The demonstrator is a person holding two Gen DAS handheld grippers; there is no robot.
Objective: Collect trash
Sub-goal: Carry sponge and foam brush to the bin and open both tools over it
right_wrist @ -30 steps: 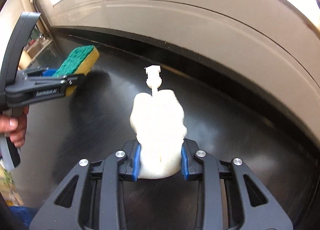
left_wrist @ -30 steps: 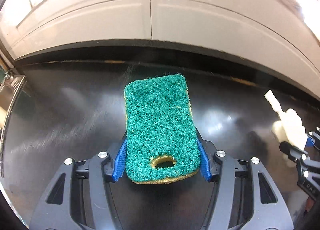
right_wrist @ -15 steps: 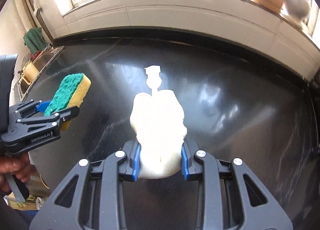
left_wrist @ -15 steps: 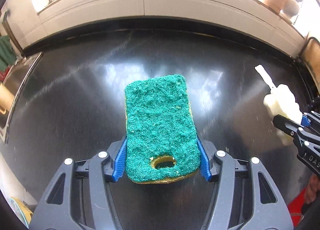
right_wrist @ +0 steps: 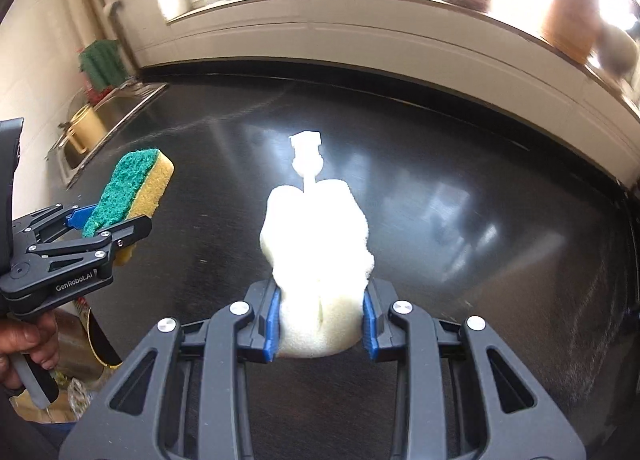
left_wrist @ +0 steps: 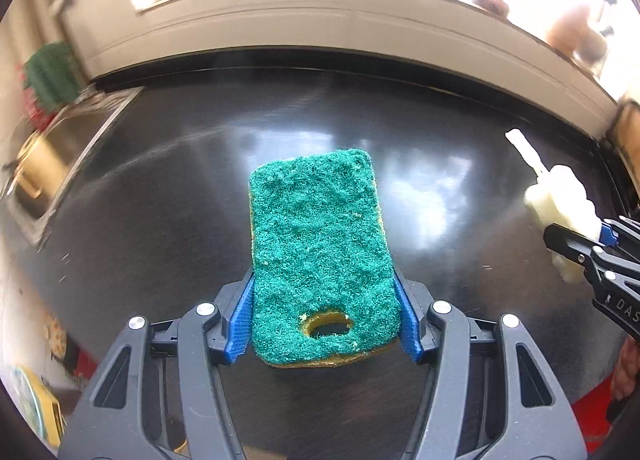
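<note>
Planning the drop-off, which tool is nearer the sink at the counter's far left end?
Left. The left tool sits on the sink's side; the right tool is farther right.

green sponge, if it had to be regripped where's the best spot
Across the long side edges of the green sponge, coming from the end with the hole, as the left tool does now: those sides run flat and parallel, and the hole weakens the end itself.
</note>
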